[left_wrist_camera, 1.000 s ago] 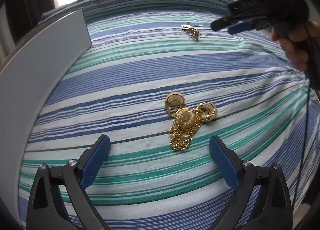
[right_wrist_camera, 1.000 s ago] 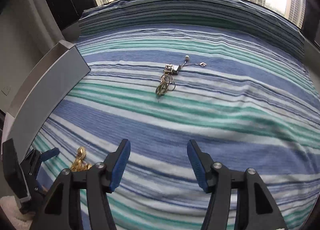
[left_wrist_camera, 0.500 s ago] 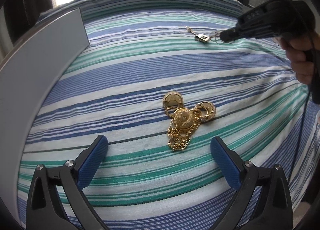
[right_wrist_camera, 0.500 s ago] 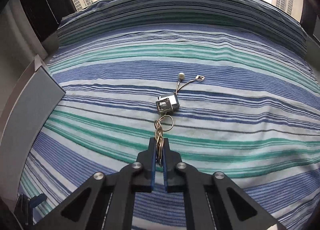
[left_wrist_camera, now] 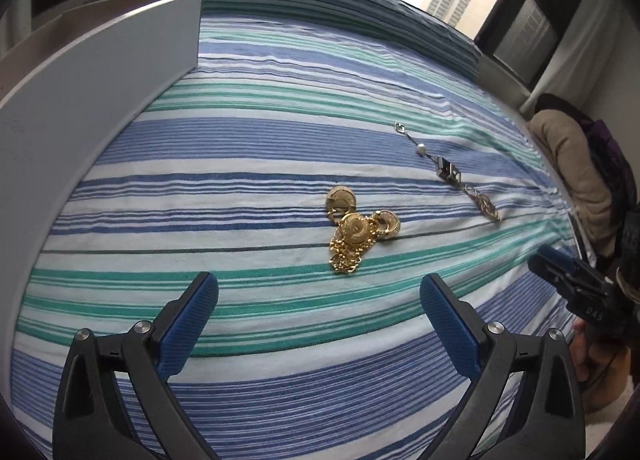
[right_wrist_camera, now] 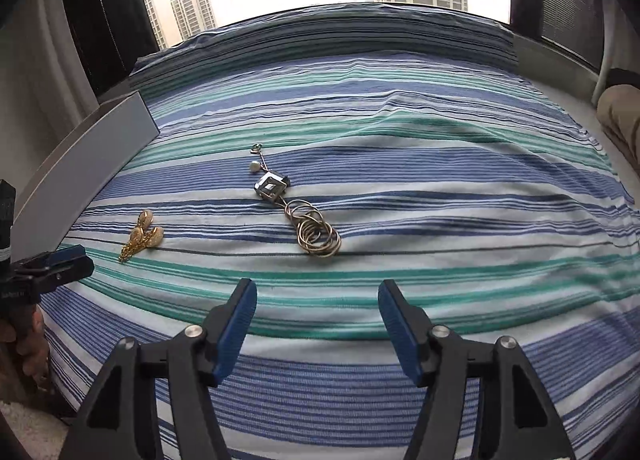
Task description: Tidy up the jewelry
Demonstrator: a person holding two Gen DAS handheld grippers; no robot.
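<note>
A gold cluster of round earrings and chain lies on the striped bedspread, just beyond my left gripper, which is open and empty. The same gold cluster shows small at the left of the right wrist view. A silver piece with linked rings, a square stone and a pearl lies stretched out ahead of my right gripper; its jaws are opening and nothing is between them. That silver piece lies to the right of the gold cluster. My right gripper enters the left wrist view from the right edge.
A grey-white flat panel stands along the bed's left side. A beige cushion sits off the right edge. Windows with tower blocks are behind the bed. A hand holds the left gripper at the left edge.
My right gripper closed on the silver rings, dragged the piece nearer across the bed, then let go and drew back. The left gripper shifted a little and rolled, staying open.
</note>
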